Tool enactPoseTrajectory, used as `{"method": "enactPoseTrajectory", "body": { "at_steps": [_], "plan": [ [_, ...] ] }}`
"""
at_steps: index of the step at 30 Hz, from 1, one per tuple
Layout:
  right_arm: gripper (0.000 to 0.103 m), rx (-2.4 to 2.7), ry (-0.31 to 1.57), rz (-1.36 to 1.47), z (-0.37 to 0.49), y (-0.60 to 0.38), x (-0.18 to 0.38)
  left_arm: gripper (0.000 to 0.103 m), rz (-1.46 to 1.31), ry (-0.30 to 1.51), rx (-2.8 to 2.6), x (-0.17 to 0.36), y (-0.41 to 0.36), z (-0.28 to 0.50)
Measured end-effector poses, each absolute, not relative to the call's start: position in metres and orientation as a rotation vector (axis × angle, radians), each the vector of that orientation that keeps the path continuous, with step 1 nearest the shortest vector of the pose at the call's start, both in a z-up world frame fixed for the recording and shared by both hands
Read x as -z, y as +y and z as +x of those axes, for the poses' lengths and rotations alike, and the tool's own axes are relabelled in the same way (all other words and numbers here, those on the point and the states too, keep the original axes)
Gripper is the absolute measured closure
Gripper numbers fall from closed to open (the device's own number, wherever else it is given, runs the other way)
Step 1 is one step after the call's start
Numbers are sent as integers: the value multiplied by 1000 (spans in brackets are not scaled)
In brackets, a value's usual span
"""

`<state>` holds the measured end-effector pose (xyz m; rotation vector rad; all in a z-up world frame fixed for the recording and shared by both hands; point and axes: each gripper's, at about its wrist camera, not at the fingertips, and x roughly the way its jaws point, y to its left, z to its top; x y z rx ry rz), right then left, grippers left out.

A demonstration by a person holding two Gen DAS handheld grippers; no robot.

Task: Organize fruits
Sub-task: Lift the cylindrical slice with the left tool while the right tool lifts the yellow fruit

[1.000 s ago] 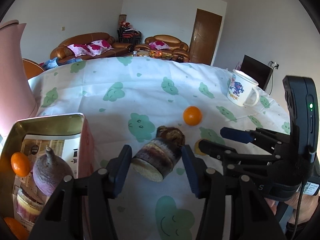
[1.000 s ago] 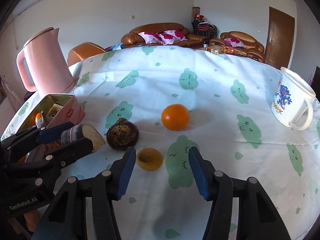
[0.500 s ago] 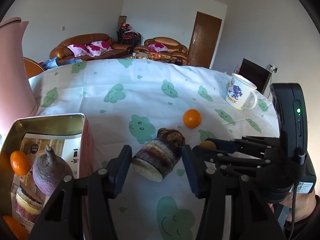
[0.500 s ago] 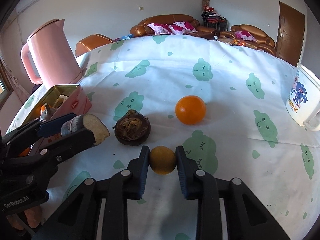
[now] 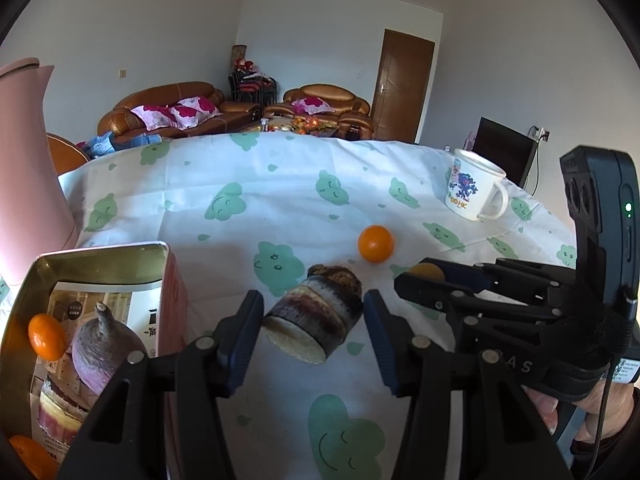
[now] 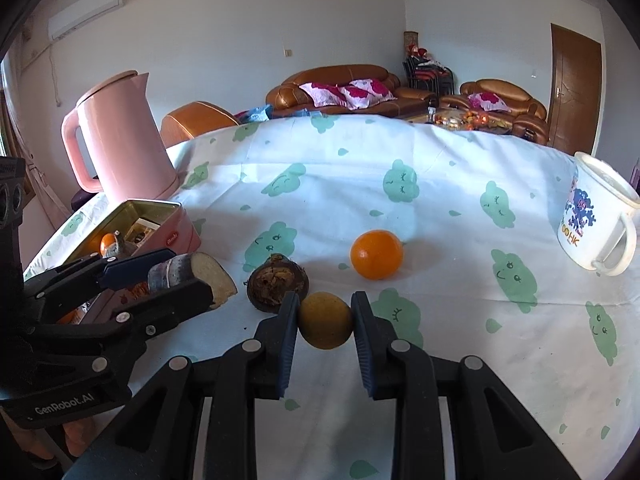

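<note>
Whereas a second ago the right tool stood spread around the yellow-brown fruit on the desk, its two pads are now clenched against the fruit's sides, a closure already seen half a second back, and the fruit seems to sit a little higher against the cloth, so a lift is probably under way. That would leave this piece ready to be carried to the tin box at the left, where a small orange and a purple root already lie. The left tool has hardly moved through the same second; it keeps grasping the cut taro piece crosswise, pale cut face toward the camera, held off the cloth just beside the box. The right tool reaches in low and nearly level from the right, its tips close in front of the left one. Two things remain loose on the desk: the orange and a dark round taro, the latter just beside the gripped fruit.
</note>
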<state>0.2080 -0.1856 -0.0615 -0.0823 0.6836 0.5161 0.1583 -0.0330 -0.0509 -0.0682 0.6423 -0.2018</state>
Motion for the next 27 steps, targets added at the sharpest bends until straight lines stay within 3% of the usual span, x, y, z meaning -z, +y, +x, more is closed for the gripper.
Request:
{"method": "enactPoseTrajectory", "body": {
  "at_steps": [27],
  "plan": [
    [74,-522,518,-91,183,-191,47,49,-23,541,169,41,-37,141]
  ]
}}
